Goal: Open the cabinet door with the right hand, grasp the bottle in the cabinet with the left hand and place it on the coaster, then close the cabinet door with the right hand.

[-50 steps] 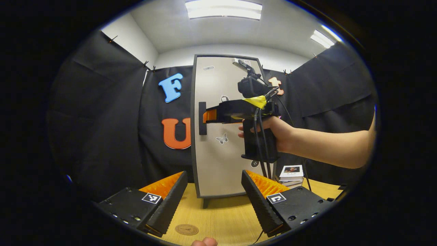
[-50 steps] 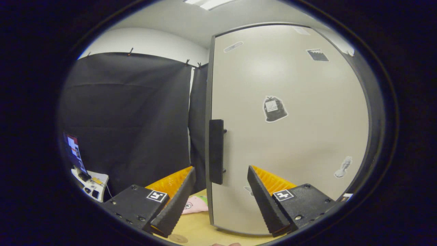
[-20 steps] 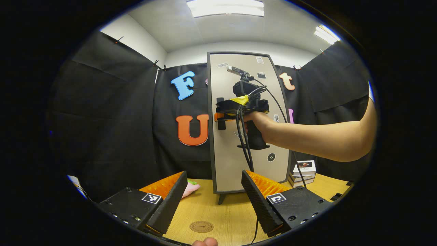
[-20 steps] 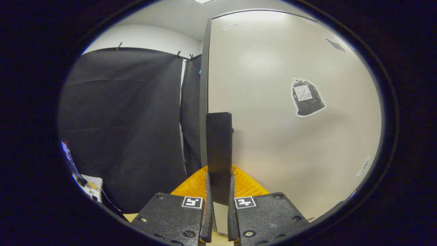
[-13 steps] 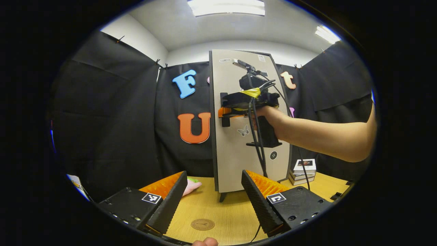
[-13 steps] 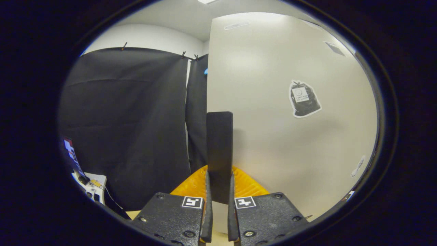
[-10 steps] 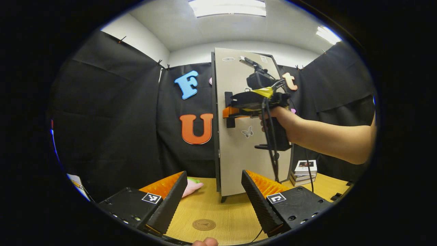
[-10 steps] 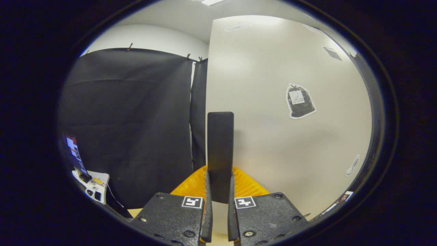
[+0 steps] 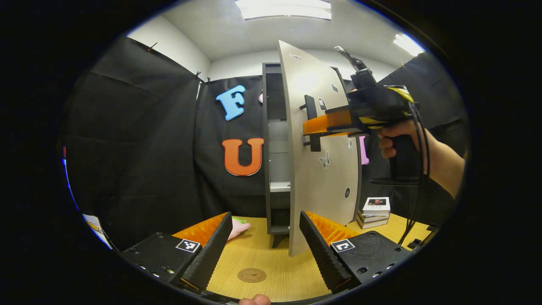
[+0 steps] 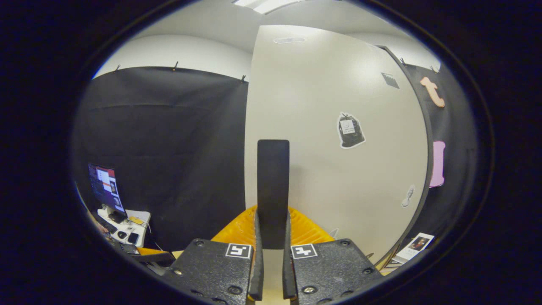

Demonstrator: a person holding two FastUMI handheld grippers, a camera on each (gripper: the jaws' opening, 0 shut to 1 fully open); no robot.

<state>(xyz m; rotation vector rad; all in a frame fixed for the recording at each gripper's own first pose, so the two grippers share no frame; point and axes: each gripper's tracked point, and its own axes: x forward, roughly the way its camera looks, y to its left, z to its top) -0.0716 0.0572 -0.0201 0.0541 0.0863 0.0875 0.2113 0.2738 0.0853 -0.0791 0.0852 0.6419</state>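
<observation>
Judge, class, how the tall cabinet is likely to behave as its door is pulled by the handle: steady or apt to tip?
The cabinet looks tall and narrow on small feet, so it may rock. The door looks like a stiff flat panel and should swing without flexing. The right gripper is shut on the handle, so slipping seems unlikely.

A wooden table top (image 9: 271,262) with a pale grain is seen at the bottom of the left gripper view. The booth is hung with black cloth (image 9: 139,144) on every side, pinned along its upper edge by small clips. Above the cloth, white walls (image 9: 169,46) and a white ceiling are visible, lit by long ceiling light panels (image 9: 283,8). In the right gripper view, a lit monitor (image 10: 103,186) is set on a cluttered side desk (image 10: 127,231).
</observation>
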